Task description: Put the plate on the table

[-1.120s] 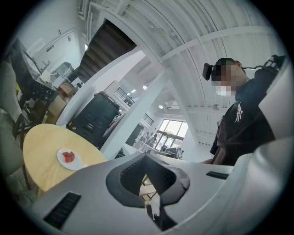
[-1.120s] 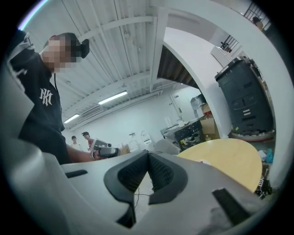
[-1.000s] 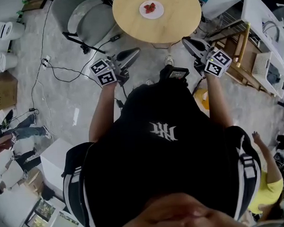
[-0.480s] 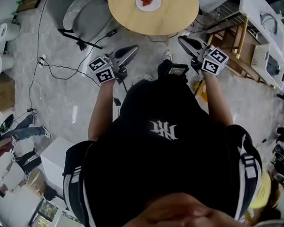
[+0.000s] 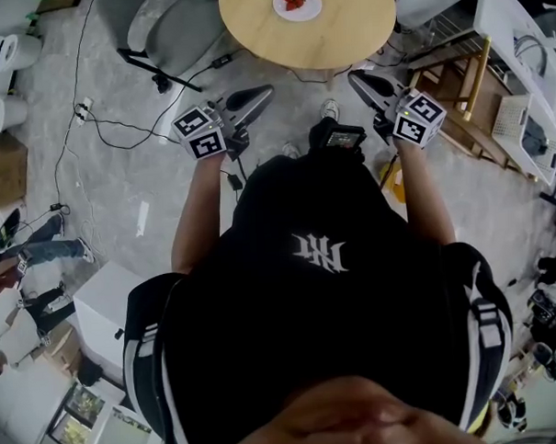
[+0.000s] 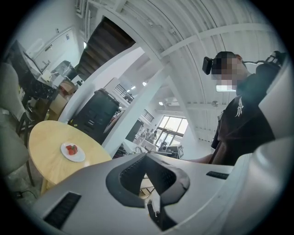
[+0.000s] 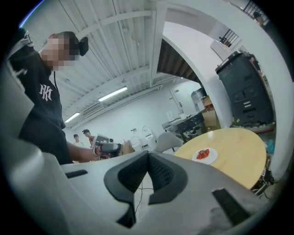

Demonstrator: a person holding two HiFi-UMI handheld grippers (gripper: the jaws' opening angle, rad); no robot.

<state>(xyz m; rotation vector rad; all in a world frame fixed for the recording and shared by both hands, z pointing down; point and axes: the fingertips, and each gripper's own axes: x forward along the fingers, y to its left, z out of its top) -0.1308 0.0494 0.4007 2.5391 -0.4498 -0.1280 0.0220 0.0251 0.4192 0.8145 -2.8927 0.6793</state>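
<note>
Currently both jaw pairs are pressed together with nothing between them: left gripper (image 6: 147, 158), right gripper (image 7: 148, 158). Both are held low in front of the person, well short of the round wooden table (image 5: 348, 31). The white plate (image 5: 297, 2) sits on the tabletop carrying red fruit, probably strawberries. It lies ahead and between the two grippers: forward-right of the left one, forward-left of the right one. Neither is clearly nearer. The plate is round, so it has no long axis. Count: one plate, one table, two grippers. Placement looks done.
</note>
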